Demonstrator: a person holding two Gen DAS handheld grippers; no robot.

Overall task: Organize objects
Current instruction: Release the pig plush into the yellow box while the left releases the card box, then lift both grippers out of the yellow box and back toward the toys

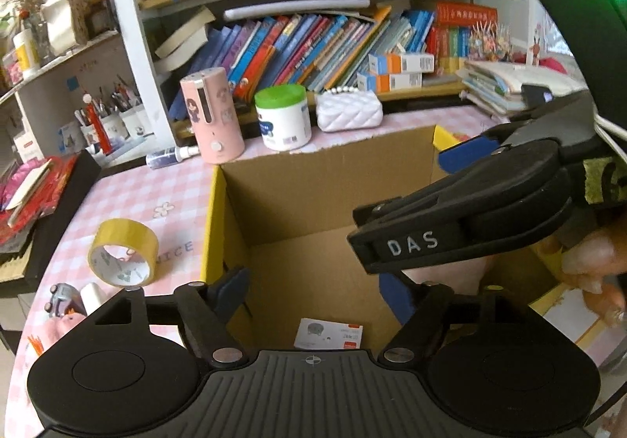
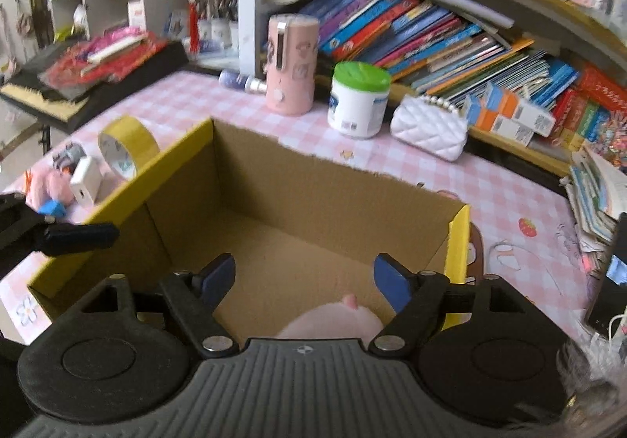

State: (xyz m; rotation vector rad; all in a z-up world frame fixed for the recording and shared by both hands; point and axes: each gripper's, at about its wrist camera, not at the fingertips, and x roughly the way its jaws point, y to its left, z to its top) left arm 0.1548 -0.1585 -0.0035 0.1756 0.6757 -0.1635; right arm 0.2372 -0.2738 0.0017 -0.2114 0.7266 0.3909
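Observation:
An open cardboard box (image 1: 325,179) with yellow-edged walls sits on the pink checked tablecloth. My left gripper (image 1: 313,289) hangs open over it, nothing between its blue pads. A small white packet (image 1: 328,334) lies on the box floor below. My right gripper (image 2: 305,273) is open above the same box (image 2: 313,202). A pink plush toy (image 2: 333,320) lies on the floor under it, clear of both pads. In the left wrist view the right gripper's black housing (image 1: 470,202) crosses the box's right side, held by a person's hand (image 1: 591,265).
Left of the box lie a yellow tape roll (image 1: 123,253), a toy car (image 1: 62,295), a pink toy pig (image 2: 49,183) and a small white block (image 2: 84,181). Behind it stand a pink cylinder (image 1: 213,114), a green-lidded jar (image 1: 283,116) and a white quilted purse (image 1: 348,108), before crowded bookshelves.

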